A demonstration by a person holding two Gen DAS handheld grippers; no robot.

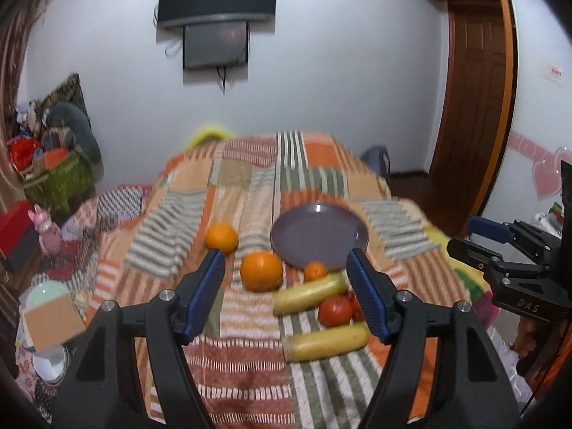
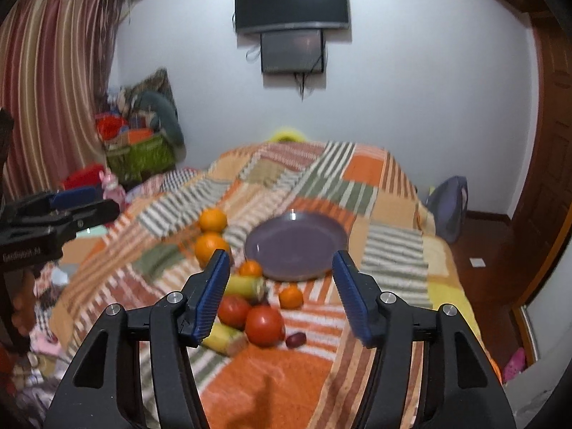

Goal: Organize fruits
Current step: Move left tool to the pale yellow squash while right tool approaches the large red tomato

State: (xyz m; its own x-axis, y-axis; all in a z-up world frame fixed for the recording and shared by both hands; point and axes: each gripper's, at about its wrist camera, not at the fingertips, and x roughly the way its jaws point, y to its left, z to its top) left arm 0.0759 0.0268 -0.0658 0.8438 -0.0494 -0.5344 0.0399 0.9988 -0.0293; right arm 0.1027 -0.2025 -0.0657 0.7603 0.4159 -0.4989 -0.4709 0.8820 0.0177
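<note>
A purple plate (image 1: 318, 236) (image 2: 296, 246) lies empty on the striped blanket. Around its near side lie two large oranges (image 1: 261, 271) (image 2: 211, 246), a small mandarin (image 1: 315, 271) (image 2: 250, 269), a second mandarin (image 2: 290, 296), two yellow bananas (image 1: 309, 293) (image 1: 327, 343), red tomatoes (image 1: 336, 310) (image 2: 264, 325) and a small dark plum (image 2: 296, 339). My left gripper (image 1: 286, 296) is open and empty, hovering above the fruit. My right gripper (image 2: 280, 296) is open and empty above the tomatoes; it also shows in the left wrist view (image 1: 500, 246).
The bed (image 2: 271, 379) carries an orange, green and white patchwork blanket. Cluttered bags and toys (image 1: 53, 164) sit at the left wall. A wooden door (image 1: 475, 107) stands at the right. A television (image 2: 291, 1) hangs on the far wall.
</note>
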